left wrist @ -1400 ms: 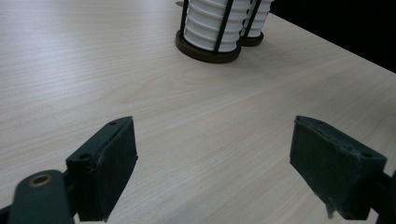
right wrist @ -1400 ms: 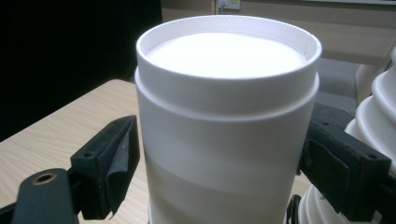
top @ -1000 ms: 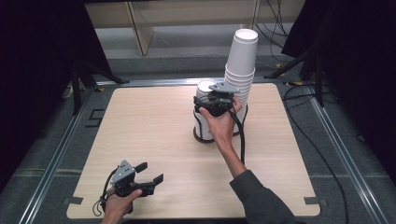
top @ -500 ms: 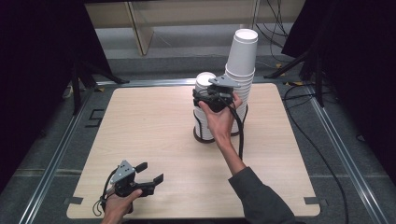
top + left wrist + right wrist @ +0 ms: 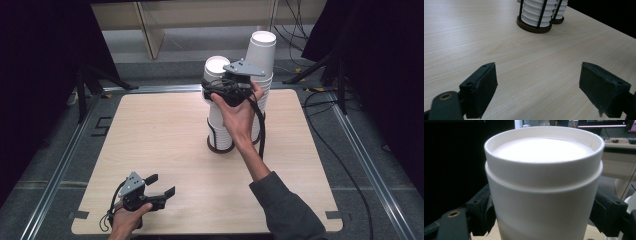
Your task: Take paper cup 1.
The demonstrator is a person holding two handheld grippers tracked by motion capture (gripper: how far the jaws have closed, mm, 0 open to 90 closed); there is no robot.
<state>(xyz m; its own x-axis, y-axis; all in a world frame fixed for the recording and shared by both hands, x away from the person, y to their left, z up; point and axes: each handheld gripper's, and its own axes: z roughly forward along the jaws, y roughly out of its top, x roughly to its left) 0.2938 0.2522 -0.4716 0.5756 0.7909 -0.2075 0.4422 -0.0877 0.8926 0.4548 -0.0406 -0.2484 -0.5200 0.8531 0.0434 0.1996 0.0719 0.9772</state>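
Near the front left corner of the bench [image 5: 150, 130], the left tool [image 5: 161, 188] sits low in the person's left hand [image 5: 127, 222], its jaws spread wide with nothing between them. The left gripper view confirms this from close in: the two black jaws stand far apart over bare pale wood grain, and beyond them the bottoms of two cup stacks rise from dark round bases, thin black rods running up their sides. The nearer stack [image 5: 536, 15] and the farther one [image 5: 559, 12] stand just beside each other there.

Further right in the high view, those same stacks stand near the middle of the bench. The shorter stack [image 5: 220, 122] is partly covered by the person's right hand [image 5: 239, 115], which holds the right tool [image 5: 212, 93] up at its top; the taller stack [image 5: 261, 55] rises behind and to the right. The high view does not let me judge how the right tool's jaws sit, since hand and tool body hide them. The right gripper view settles it: a white paper cup [image 5: 544, 187], upside down with its recessed bottom facing up, stands between the two black jaws, which press against its sides, so the tool is grasping the cup. A grey sleeve [image 5: 292, 207] covers the right forearm at the lower right.
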